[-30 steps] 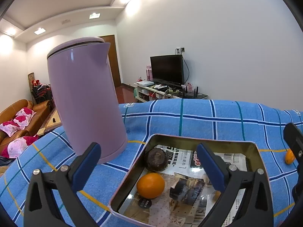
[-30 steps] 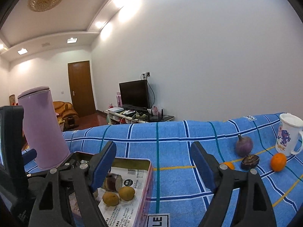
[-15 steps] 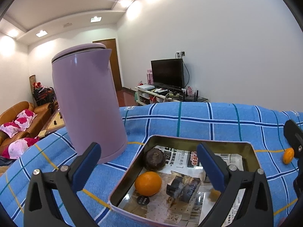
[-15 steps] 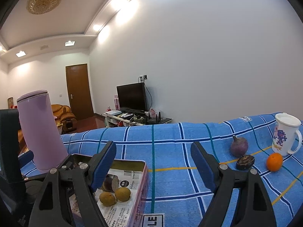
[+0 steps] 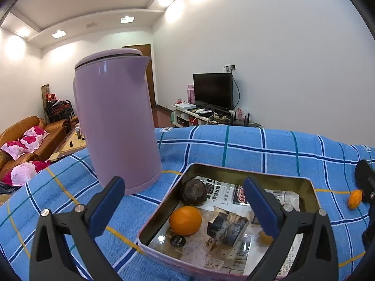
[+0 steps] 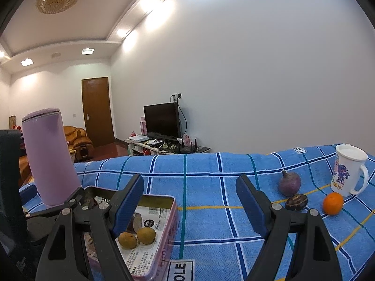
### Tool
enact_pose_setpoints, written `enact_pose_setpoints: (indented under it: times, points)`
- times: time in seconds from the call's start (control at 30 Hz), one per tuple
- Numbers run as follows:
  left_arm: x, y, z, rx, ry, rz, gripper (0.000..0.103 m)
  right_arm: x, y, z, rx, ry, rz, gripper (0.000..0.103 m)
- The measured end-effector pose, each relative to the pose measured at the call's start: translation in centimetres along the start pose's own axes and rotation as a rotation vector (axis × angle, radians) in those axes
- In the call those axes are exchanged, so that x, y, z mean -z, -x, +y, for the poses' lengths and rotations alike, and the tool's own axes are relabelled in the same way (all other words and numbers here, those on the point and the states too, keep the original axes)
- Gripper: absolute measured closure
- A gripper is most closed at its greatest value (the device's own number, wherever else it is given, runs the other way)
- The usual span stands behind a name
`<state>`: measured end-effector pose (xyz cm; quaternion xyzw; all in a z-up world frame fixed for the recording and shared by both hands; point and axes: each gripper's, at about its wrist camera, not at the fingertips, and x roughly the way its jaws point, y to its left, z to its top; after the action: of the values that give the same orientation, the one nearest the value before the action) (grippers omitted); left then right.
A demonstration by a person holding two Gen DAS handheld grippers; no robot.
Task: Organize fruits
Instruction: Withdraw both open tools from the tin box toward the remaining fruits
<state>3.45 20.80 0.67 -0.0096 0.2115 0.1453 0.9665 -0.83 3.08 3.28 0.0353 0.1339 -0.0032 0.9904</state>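
Observation:
My left gripper [image 5: 182, 182] hangs open over the near edge of a metal tray [image 5: 234, 172] lined with newspaper. In the tray lie an orange [image 5: 185, 220], a dark round fruit [image 5: 193, 192] and a dark brown piece [image 5: 227, 228]. My right gripper [image 6: 189, 180] is open above the blue checked cloth, just right of the tray [image 6: 172, 210]. Two small yellow-brown fruits [image 6: 127, 240] lie in the tray. On the cloth to the right lie a purple fruit [image 6: 290, 183], a dark brown fruit [image 6: 296, 202] and an orange [image 6: 333, 203]. A small orange fruit [image 5: 355, 199] lies right of the tray.
A tall lilac kettle [image 5: 117, 126] stands on the cloth just left of the tray. A white printed mug [image 6: 348, 171] stands at the far right, behind the orange. Beyond the table are a television, a door and sofas.
Both grippers stay open and nearly still; the views drift only slightly. The small orange fruit that showed beside my right finger in the right wrist view is now hidden behind it.

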Motion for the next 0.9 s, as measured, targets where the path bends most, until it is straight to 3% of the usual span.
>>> enact_pose_setpoints:
  times: [0.9]
  points:
    - [1.3, 3.5, -1.7, 0.022, -0.047, -0.022, 0.0, 0.5, 2.3, -2.5, 0.023, 0.042, 0.028, 0.021]
